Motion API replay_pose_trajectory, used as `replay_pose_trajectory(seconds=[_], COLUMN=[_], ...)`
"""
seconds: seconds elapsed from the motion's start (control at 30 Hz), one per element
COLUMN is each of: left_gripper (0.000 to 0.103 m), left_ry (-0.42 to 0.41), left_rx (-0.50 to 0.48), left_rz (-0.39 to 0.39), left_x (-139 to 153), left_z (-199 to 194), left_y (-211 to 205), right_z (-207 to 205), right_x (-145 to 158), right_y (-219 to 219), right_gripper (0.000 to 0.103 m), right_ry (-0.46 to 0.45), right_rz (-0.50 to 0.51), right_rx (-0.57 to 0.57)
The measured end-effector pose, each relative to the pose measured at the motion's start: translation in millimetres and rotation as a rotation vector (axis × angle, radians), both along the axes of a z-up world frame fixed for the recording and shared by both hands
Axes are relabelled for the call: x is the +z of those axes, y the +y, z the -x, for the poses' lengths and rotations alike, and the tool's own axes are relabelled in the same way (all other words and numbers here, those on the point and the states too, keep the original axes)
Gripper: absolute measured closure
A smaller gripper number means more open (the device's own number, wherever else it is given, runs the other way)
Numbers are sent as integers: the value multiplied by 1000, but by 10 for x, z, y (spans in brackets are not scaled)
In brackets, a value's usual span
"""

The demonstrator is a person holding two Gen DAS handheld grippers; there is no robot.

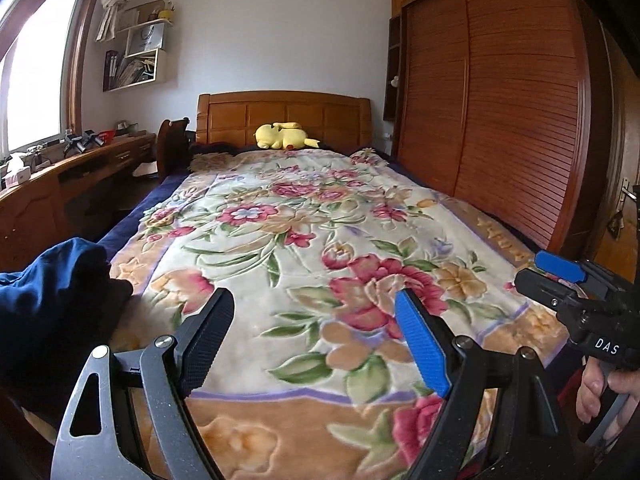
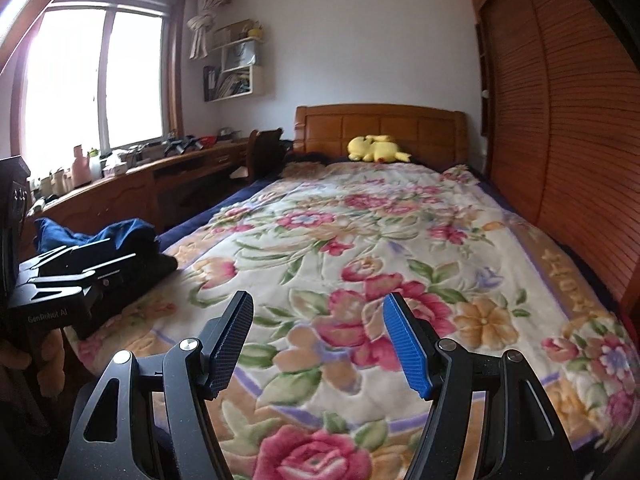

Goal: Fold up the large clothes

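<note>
Both my left tongs (image 1: 316, 336) and right tongs (image 2: 318, 344) gape empty; blue clothes (image 1: 56, 280) heaped at nine o'clock await unfolding on the bed (image 1: 304, 216).

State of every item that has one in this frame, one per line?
left hand-held gripper: open, empty, above the blanket
right hand-held gripper: open, empty
blue garment: crumpled, unfolded, at the bed's left edge
floral blanket: spread flat
wardrobe doors: closed
yellow plush toy: lying at the headboard

Floral cream, pink and tan blanket (image 1: 320, 240), navy blue garment (image 2: 92, 232), yellow plush toy (image 1: 282, 136)
</note>
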State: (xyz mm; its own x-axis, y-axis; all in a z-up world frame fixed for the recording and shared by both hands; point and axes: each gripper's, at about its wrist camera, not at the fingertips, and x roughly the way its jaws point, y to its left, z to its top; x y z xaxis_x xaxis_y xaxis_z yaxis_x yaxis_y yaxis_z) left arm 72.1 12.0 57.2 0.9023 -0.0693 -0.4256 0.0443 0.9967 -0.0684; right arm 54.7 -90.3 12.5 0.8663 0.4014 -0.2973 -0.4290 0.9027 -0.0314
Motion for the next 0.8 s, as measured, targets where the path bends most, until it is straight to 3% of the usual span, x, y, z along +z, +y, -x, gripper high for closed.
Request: replay_pose_trajectory(seconds=[0.4,0.8], left_gripper=[20,20], left_ry=[-83,-124], left_rx=[-2,20], left_rz=[-39,-37], left_x=[384,497], left_z=[241,399], left_y=[-221,-165], right_z=[405,496], right_x=[52,-89], right_y=[-195,-199], right_gripper=[19,19], right_ry=[-68,-123], right_rz=[-86,-107], right_rx=[-47,-94])
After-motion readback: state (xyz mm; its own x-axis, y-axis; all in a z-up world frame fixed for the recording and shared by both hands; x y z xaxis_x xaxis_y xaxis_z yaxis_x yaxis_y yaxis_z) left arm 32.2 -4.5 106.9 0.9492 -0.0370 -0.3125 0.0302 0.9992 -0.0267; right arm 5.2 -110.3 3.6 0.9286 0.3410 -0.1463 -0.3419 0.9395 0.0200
